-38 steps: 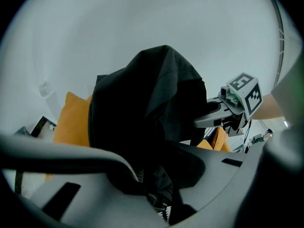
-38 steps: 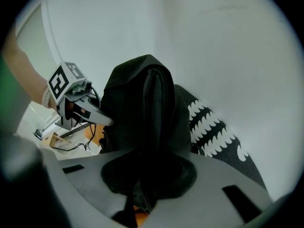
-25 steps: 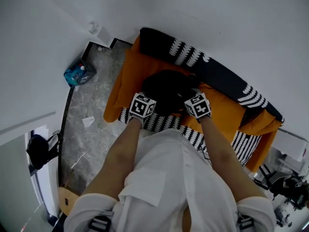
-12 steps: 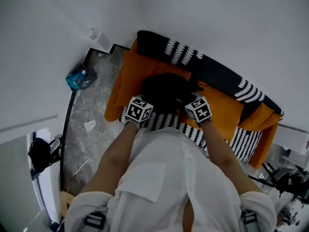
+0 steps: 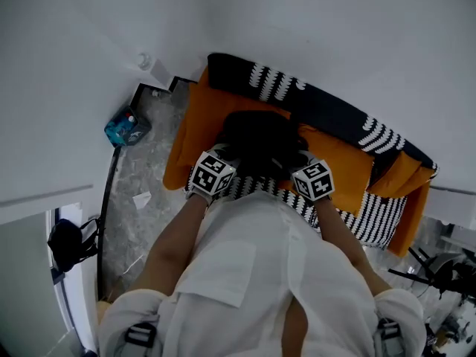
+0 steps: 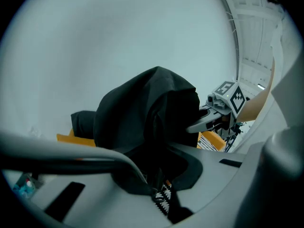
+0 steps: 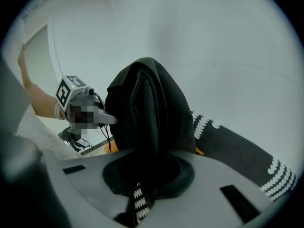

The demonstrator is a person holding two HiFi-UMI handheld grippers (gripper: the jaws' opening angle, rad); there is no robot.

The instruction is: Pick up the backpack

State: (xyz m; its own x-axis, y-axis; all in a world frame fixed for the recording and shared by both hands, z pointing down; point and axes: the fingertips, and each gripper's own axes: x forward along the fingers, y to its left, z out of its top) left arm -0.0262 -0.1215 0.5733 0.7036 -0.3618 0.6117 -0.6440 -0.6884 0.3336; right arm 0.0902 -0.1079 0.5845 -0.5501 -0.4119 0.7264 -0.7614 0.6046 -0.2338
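Two grippers, one black backpack (image 5: 260,136): a person in a white shirt stands over an orange sofa (image 5: 195,121) w/ the bag between both tools, above the seat and in front of the black-and-white patterned throw (image 5: 338,117) along the sofa back. The left gripper (image 6: 159,186) is closing its jaws, w/ a fold of dark fabric between them and already pinched; the right gripper (image 7: 140,194) has its jaws pressed together on a similar fold at the bag's other side. Both gripper views show the bag bunched upward against the pale wall, so the pick-up looks under way. Whether the base has left the cushion can't be told from the head view.

Risks, as judged here: each hold is on a thin pinch of cloth, not a handle or strap, so the bag's wt. could pull the fabric out of either pair of jaws. If one side lets go, the bag would likely swing to the other and drop to the seat. Uneven raising could tip it, and a loose strap may snag on the throw.
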